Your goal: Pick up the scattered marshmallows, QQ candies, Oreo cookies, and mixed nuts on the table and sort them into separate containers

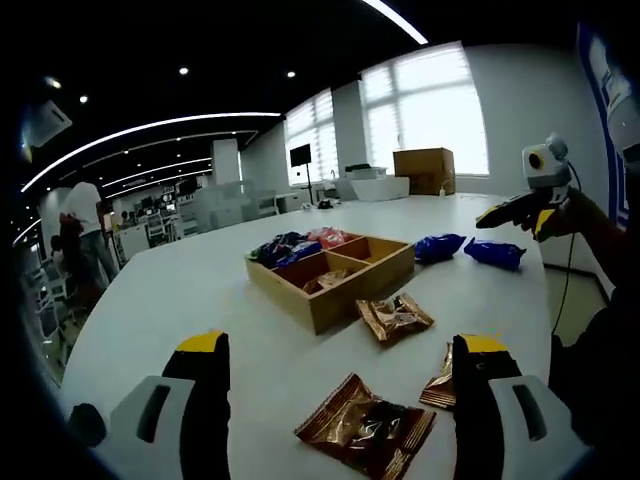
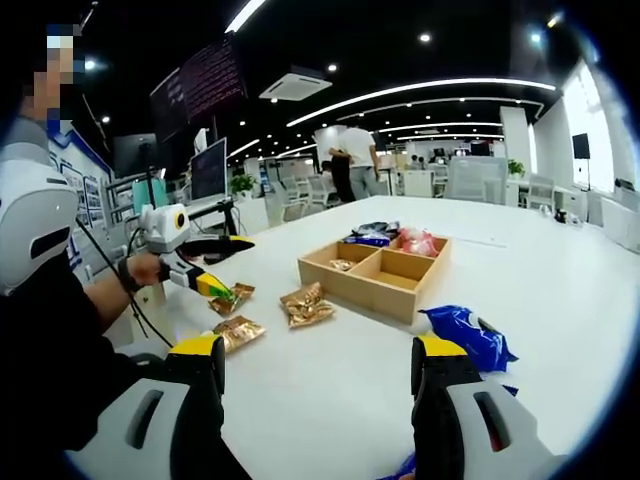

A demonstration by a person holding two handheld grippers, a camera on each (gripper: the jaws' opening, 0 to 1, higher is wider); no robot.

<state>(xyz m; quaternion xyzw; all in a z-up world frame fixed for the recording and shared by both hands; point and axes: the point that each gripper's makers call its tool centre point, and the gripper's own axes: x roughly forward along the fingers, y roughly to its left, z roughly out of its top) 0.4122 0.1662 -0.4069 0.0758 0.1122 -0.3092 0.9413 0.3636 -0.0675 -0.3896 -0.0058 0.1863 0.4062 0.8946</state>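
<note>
A wooden four-part box (image 1: pixel 322 312) (image 2: pixel 372 293) stands mid-table. It holds dark blue packets (image 1: pixel 280 247), pink packets (image 1: pixel 329 237) and a brown packet (image 1: pixel 326 282); one part is bare. Brown foil packets (image 1: pixel 366 432) (image 1: pixel 395 317) (image 1: pixel 440 386) lie near my left gripper (image 1: pixel 342 345), which is open above the nearest one. That gripper (image 2: pixel 212 268) appears at the left of the right gripper view, over a brown packet (image 2: pixel 234 296). My right gripper (image 2: pixel 320 350) is open, with a blue packet (image 2: pixel 468 336) just to its right. It (image 1: pixel 518 211) hovers above two blue packets (image 1: pixel 438 247) (image 1: pixel 495 253).
The white table (image 1: pixel 200 290) (image 2: pixel 540 270) is wide, with bare surface around the box. More brown packets (image 2: pixel 238 332) (image 2: pixel 307 305) lie left of the box. A cardboard box (image 1: pixel 425 170) sits at the far end. People (image 1: pixel 85 230) (image 2: pixel 355 160) stand beyond; a monitor (image 2: pixel 208 170) stands at the left.
</note>
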